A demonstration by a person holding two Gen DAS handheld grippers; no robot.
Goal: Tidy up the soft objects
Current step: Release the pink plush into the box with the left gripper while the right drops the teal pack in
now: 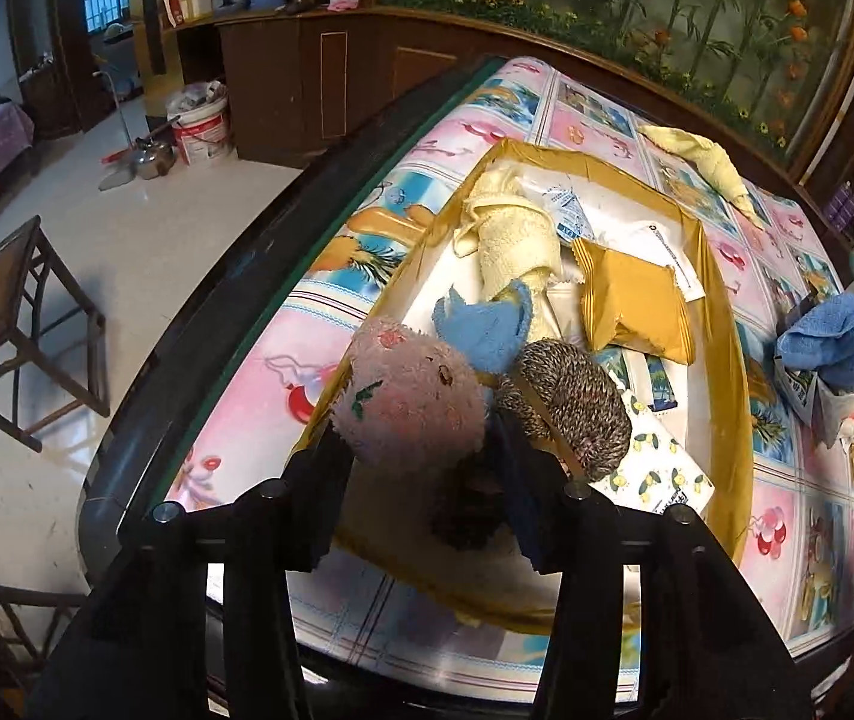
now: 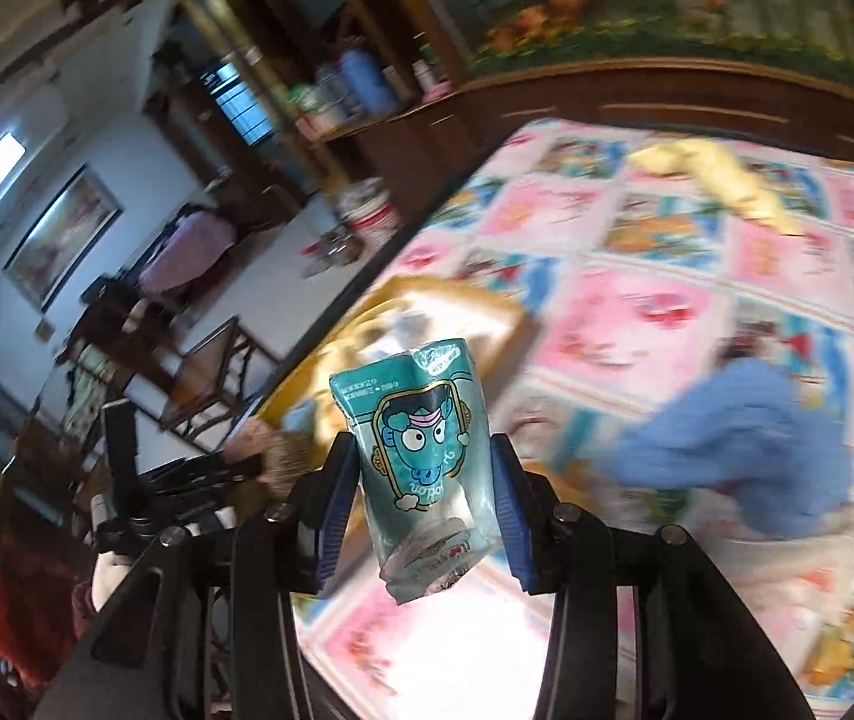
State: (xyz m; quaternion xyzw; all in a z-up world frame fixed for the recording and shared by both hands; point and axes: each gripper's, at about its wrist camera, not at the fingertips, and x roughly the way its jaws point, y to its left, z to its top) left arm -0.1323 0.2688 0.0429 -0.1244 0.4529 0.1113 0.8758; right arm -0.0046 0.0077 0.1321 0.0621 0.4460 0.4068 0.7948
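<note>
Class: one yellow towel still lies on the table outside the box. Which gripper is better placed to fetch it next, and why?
Probably the left gripper: it hovers over the box with a plush toy loose between its jaws. The right gripper clamps a teal packet. The towel lies beyond.

The left tool (image 1: 420, 450) hangs over the gold-rimmed box (image 1: 721, 300) — a pink plush (image 1: 411, 399) sits between its parted jaws. A blue cloth (image 1: 829, 342) lies apart on the worktop (image 1: 234, 396).

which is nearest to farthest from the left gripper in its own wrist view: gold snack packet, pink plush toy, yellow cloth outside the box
1. pink plush toy, right at the left gripper fingers.
2. gold snack packet, mid-box, toward the right.
3. yellow cloth, beyond the box's far edge.
</note>
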